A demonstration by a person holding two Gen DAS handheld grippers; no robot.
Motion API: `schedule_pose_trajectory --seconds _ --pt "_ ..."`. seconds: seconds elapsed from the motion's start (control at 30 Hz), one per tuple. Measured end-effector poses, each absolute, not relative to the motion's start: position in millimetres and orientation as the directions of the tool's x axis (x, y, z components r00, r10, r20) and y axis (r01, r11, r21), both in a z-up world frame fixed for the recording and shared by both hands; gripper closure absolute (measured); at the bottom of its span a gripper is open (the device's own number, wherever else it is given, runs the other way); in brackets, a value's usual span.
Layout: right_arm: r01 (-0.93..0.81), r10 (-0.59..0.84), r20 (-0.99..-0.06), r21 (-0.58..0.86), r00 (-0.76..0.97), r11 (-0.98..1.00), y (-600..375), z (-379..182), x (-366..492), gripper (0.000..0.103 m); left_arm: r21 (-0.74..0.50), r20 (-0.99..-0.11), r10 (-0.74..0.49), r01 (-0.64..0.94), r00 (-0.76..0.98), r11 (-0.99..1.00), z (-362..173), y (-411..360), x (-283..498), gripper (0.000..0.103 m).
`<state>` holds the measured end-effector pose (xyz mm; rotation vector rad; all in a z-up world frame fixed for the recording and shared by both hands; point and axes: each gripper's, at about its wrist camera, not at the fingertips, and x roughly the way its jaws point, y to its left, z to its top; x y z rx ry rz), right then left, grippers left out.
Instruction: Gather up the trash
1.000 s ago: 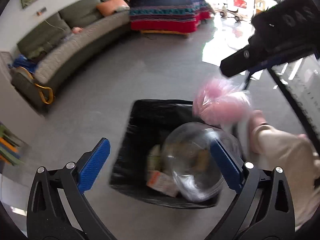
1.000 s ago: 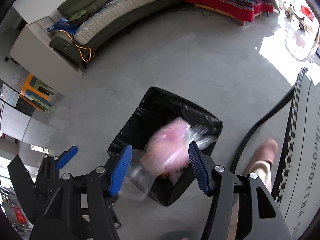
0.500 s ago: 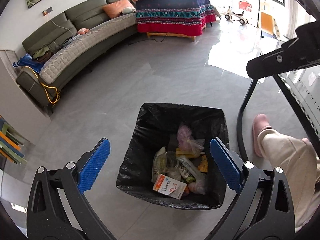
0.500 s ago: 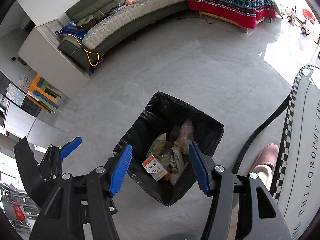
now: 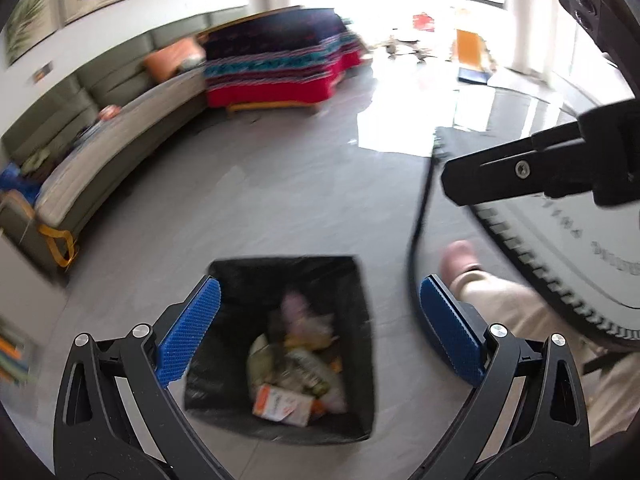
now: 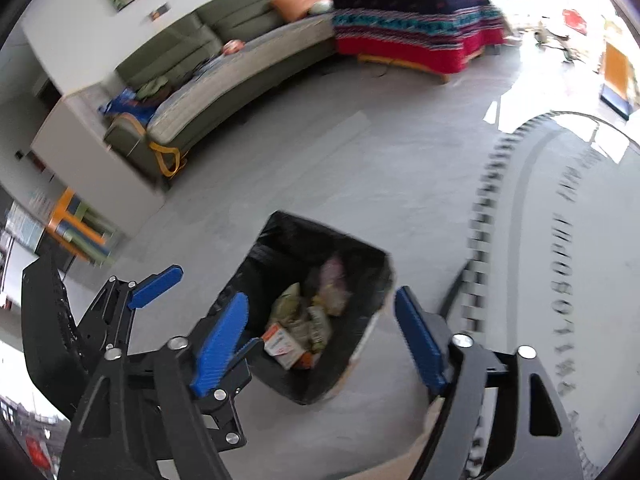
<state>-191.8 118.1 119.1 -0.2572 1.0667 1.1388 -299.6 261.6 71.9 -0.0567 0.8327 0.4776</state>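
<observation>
Black-lined bin (image 5: 360, 344) is sitting at six o'clock, holding the trash (image 5: 296, 364); left gripper (image 5: 318, 338) is hanging wide open, empty, while right gripper (image 6: 320, 344) is opening, nothing between.

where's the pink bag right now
In both wrist views the pink bag lies inside the black-lined bin, at the far end of the trash pile.

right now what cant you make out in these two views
- Printing on the orange and white carton in the trash bin: motion blur, left wrist view.
- Trash lower in the bin: covered by the top pieces, both views.
- Lettering on the round table: blurred and cut by the right edge, right wrist view.
</observation>
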Motion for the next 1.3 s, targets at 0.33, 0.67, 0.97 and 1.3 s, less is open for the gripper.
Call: schedule_pose_trajectory --seconds 0.33,0.67,0.97,1.3 --pt "-0.719 0.583 -0.789 0.29 0.194 0.632 3.2 117.7 -116.7 0.019 0.106 -0.734 0.234 -0.233 0.637 0.967 72.6 183.7 -223.6 0.006" --pt "-0.548 0.508 -0.793 0.273 0.337 0.79 -103.5 105.9 -66.5 0.019 0.091 -0.749 0.085 -0.025 0.657 0.996 75.2 106.0 -151.9 0.006" --pt "-0.316 0.346 -0.797 0.206 0.495 0.926 -197.0 64.0 -31.6 0.016 0.026 -0.762 -0.007 0.041 0.648 0.999 53.1 45.0 -94.0 0.006" --pt "-0.223 0.202 -0.821 0.093 0.535 0.97 -244.1 8.9 -6.7 0.016 -0.041 -0.793 -0.002 -0.05 0.61 0.998 14.3 28.6 -45.1 0.006"
